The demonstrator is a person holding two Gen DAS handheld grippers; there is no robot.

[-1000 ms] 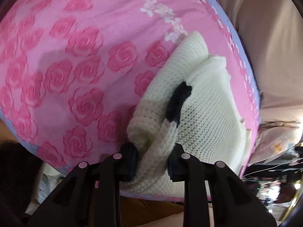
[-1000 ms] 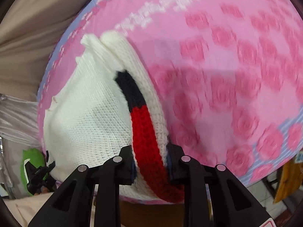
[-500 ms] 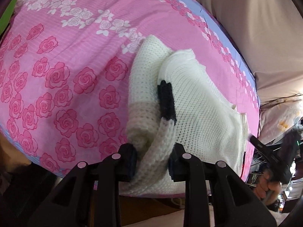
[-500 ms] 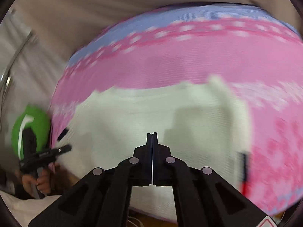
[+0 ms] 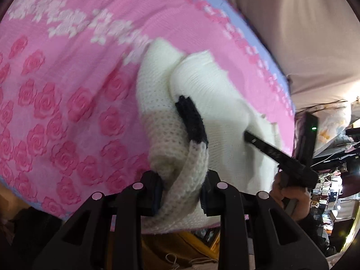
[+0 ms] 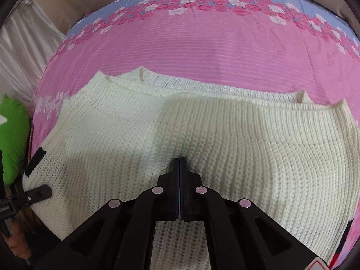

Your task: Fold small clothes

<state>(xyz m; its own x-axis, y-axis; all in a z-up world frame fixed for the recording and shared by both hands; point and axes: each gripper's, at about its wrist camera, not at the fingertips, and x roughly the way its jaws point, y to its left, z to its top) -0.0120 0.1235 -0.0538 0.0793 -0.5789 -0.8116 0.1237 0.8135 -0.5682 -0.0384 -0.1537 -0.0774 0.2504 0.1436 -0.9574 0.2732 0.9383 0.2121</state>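
Left tongs (image 5: pixel 181 193) remain clamped on the cream knit sweater's (image 6: pixel 225 139) sleeve edge on the rose-print bed (image 6: pixel 202 45), while right tongs (image 6: pixel 179 164), having released the red-striped cuff, now press closed (empty) mid-garment, pinning the fold.

Both wrist views—close, oblique—share the sweater (image 5: pixel 216 103).

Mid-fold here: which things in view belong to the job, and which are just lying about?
Job:
- white sweater
- left tongs, gripping its trim
- right tongs, shut, tips on the knit

Lying about:
- pink bedsheet
- green cushion
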